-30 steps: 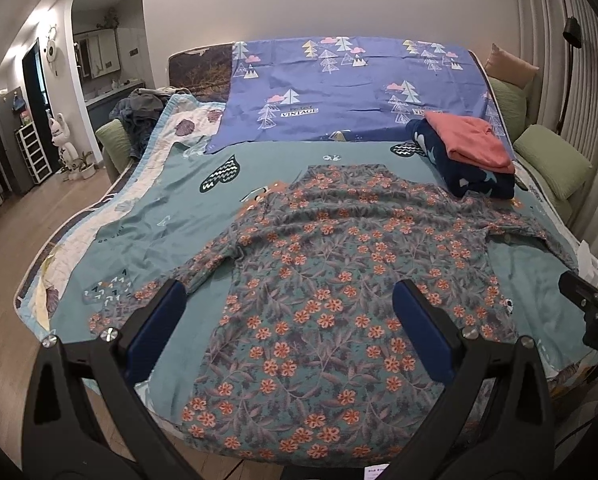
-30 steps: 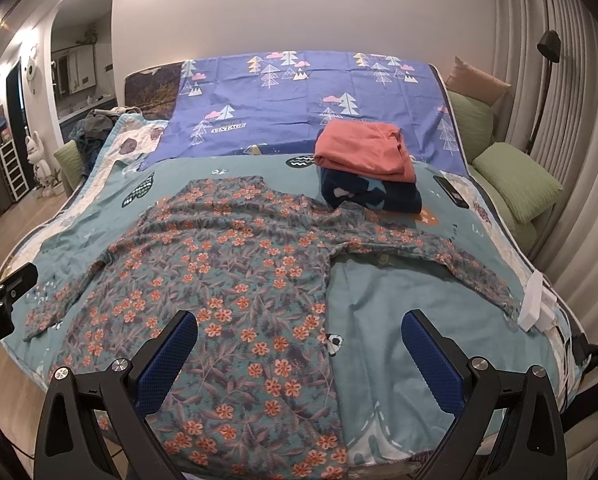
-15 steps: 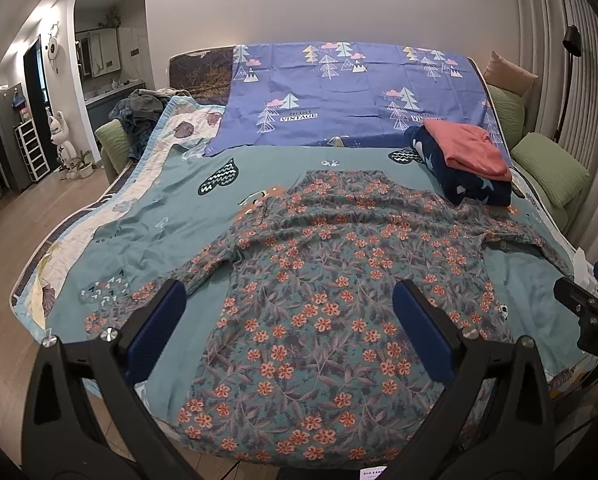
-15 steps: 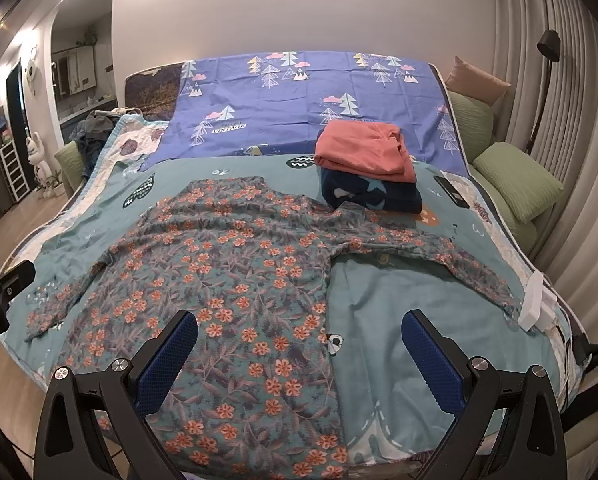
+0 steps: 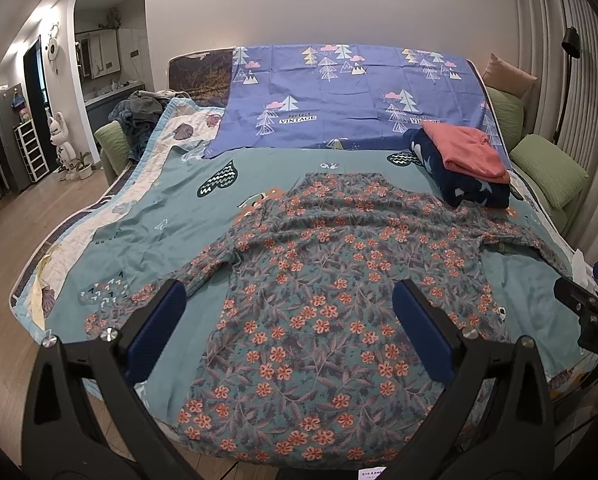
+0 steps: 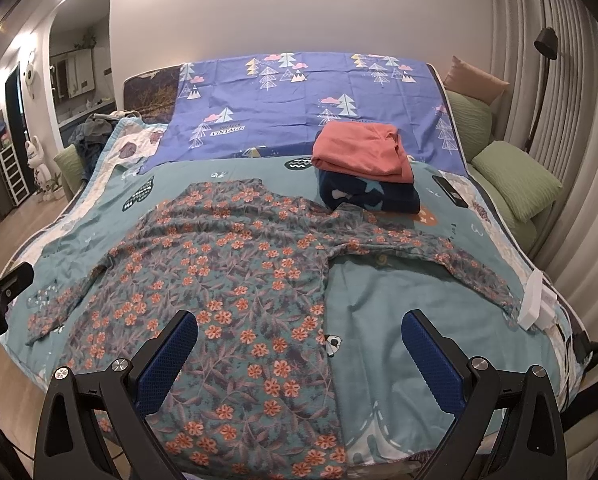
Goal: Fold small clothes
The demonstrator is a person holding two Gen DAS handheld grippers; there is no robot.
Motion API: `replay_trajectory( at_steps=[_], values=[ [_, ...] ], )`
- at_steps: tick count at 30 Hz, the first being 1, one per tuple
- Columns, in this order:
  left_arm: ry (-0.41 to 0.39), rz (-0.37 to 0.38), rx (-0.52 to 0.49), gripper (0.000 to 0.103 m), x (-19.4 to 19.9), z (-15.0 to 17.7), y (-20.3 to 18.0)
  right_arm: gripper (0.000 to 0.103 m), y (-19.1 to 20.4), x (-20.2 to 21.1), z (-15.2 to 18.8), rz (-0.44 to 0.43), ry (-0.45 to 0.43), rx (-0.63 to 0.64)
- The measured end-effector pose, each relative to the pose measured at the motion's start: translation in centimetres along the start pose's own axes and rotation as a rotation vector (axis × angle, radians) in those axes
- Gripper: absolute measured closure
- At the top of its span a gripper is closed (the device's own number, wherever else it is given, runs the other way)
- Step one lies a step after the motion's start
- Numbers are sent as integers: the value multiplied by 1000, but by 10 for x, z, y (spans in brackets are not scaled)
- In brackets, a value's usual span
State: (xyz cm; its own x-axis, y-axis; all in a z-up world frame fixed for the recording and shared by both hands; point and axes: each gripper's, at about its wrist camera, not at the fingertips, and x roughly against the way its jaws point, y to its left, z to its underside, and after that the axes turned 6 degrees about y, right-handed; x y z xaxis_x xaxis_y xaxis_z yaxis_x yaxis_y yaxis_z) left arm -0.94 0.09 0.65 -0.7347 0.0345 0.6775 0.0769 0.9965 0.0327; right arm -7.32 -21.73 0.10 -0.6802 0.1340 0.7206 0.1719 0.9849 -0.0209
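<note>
A floral long-sleeved shirt (image 5: 331, 280) (image 6: 227, 280) lies spread flat on the teal bed cover, sleeves stretched out to both sides, hem at the near edge of the bed. My left gripper (image 5: 291, 320) hovers open above the shirt's hem, nothing between its blue pads. Over the shirt's right side and the bare cover my right gripper (image 6: 299, 344) also stands open and empty. Its tip shows at the right edge of the left wrist view; the left gripper's tip shows at the left edge of the right wrist view.
A folded pink garment (image 5: 469, 150) (image 6: 363, 152) rests on a folded navy one (image 5: 467, 186) (image 6: 369, 196) behind the shirt's right shoulder. A purple sheet (image 5: 351, 96) covers the bed's far half. Green pillows (image 6: 515, 176) line the right side. A white box (image 6: 533, 300) and a dark remote (image 6: 451, 192) lie near the right edge.
Both grippers have drawn back and up a little, so more of the bed's near edge and floor shows. The shirt has not moved.
</note>
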Motion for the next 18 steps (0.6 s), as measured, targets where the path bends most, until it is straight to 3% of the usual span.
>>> replay_trajectory(
  at_steps=[18],
  values=[
    [-26, -2, -26, 0, 5, 0, -8, 0, -7, 3, -1, -2, -5, -14]
  ],
)
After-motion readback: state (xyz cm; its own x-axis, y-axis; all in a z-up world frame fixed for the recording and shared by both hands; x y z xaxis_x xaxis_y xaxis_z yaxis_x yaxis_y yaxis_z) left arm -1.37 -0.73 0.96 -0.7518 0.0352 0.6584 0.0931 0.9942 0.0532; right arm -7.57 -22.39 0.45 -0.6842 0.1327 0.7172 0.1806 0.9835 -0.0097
